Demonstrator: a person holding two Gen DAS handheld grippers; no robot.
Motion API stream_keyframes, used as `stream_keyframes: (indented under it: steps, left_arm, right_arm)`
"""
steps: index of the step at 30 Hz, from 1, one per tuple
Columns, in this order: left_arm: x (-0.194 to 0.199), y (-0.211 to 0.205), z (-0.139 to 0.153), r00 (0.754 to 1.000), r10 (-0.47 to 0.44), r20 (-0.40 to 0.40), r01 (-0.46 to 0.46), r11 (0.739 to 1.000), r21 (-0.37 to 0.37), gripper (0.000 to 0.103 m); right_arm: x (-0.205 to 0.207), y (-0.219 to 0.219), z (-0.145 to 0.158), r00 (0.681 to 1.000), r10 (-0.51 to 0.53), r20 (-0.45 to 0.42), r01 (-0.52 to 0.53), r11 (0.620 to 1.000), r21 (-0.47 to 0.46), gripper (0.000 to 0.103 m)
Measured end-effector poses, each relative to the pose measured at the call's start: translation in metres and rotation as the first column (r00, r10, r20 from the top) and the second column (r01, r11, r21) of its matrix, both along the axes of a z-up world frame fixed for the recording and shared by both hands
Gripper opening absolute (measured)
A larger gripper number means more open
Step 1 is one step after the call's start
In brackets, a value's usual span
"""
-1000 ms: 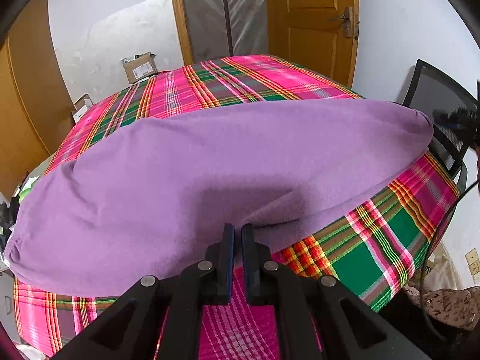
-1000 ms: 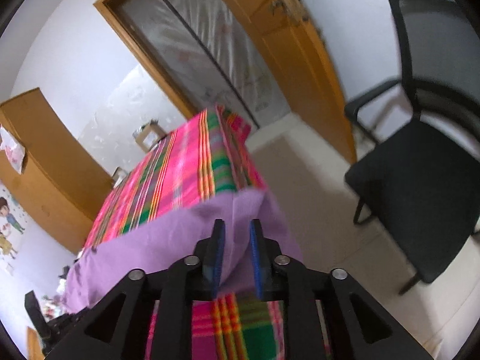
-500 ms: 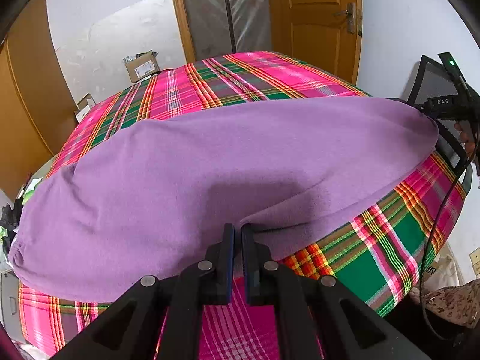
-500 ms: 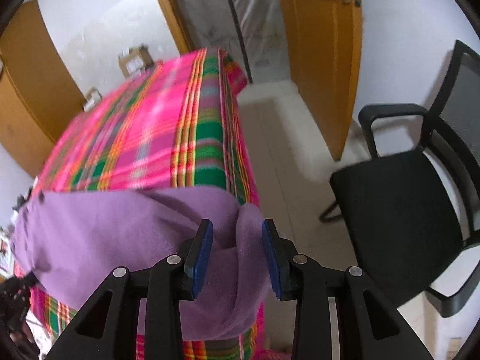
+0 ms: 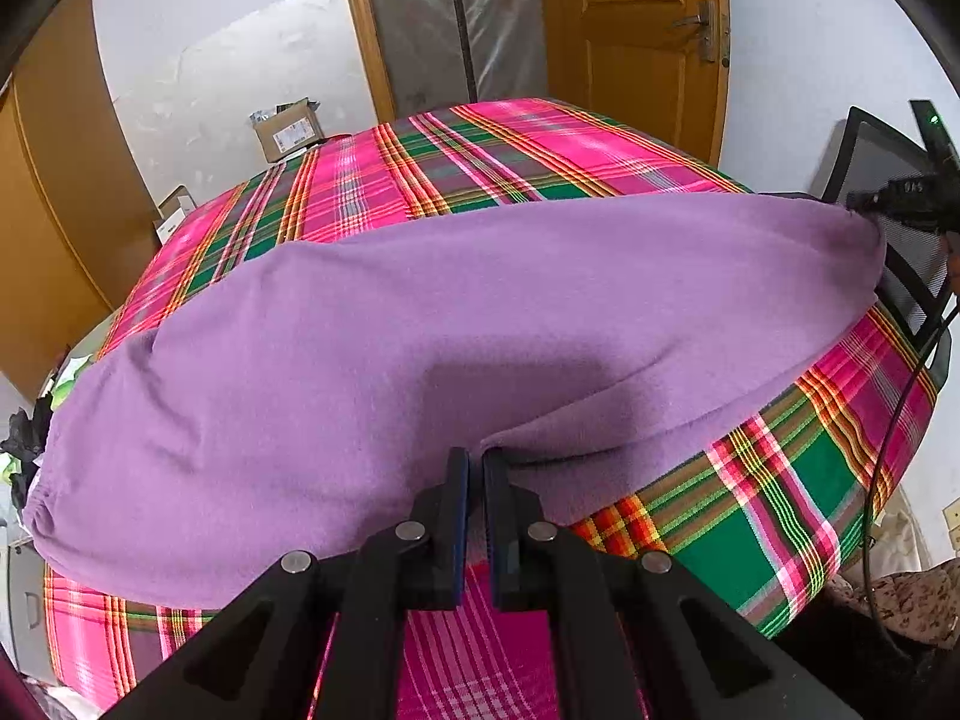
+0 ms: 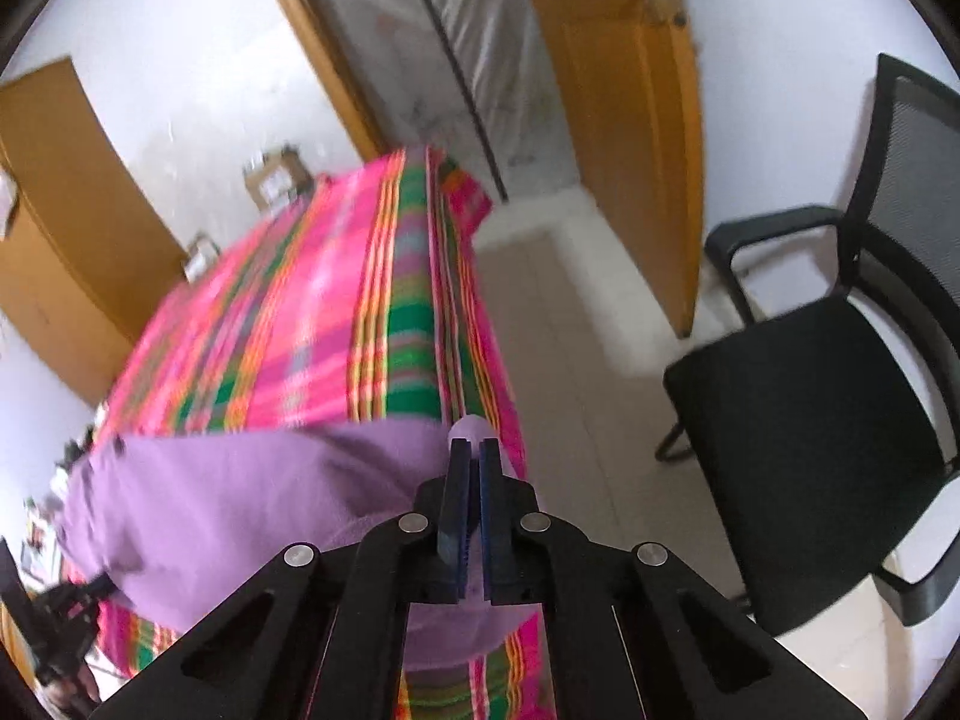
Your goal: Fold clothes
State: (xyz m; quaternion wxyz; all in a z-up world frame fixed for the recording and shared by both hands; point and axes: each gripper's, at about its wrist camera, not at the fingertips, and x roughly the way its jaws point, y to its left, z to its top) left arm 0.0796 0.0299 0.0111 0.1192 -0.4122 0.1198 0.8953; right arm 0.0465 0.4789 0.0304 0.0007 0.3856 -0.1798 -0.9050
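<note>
Both gripper point(image 5: 475, 459) tips pinch the purple garment's point(image 5: 420, 324) near edge.

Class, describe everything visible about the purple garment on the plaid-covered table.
The purple garment looks like soft, fleecy knit, plain and unpatterned. It lies stretched across the plaid tablecloth, one end bunched with a gathered edge. The left hand-held gripper is shut on its near edge; the right hand-held gripper is shut on its other end at the table's side near the black chair.
</note>
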Motion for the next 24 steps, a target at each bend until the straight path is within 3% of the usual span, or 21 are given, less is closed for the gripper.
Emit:
stream_keyframes:
  steps: [6,10,13,19,21,22,23,24]
  left_arm:
    - [0.0,0.001,0.003,1.0,0.01,-0.005,-0.01,1.0,0.003,0.005]
    - [-0.001,-0.001,0.005,1.0,0.02,-0.008,-0.02,1.0,0.023,0.005]
    - [-0.001,-0.001,0.004,1.0,0.023,-0.003,-0.023,0.999,0.024,0.005]
    - [-0.001,0.001,0.001,1.0,0.024,0.008,-0.024,1.0,0.013,0.005]
    - [-0.001,0.002,0.003,1.0,0.026,0.005,-0.026,1.0,0.014,0.005]
    - [-0.001,0.002,0.004,1.0,0.028,0.003,-0.028,0.999,0.016,0.005]
    - [-0.001,0.002,0.005,1.0,0.029,0.002,-0.029,0.999,0.016,0.005]
    - [-0.001,0.002,0.006,1.0,0.031,-0.002,-0.031,0.999,0.016,0.005]
  right_arm:
    - [0.007,0.013,0.029,0.993,-0.062,-0.1,0.059,0.998,-0.034,0.003]
    - [0.024,0.023,0.033,0.98,-0.13,-0.149,0.122,0.991,-0.058,0.002]
    - [0.041,0.03,0.025,0.976,-0.153,-0.157,0.136,0.984,-0.112,0.002]
    - [0.039,0.035,-0.014,0.986,-0.146,-0.076,0.129,0.972,-0.198,0.006]
    - [0.033,0.036,-0.019,0.989,-0.134,-0.07,0.114,0.967,-0.229,0.017]
    - [0.026,0.035,-0.021,0.991,-0.118,-0.056,0.102,0.966,-0.239,0.034]
    - [0.02,0.035,-0.022,0.994,-0.103,-0.041,0.09,0.966,-0.241,0.042]
    - [0.014,0.034,-0.023,0.996,-0.087,-0.026,0.079,0.967,-0.243,0.042]
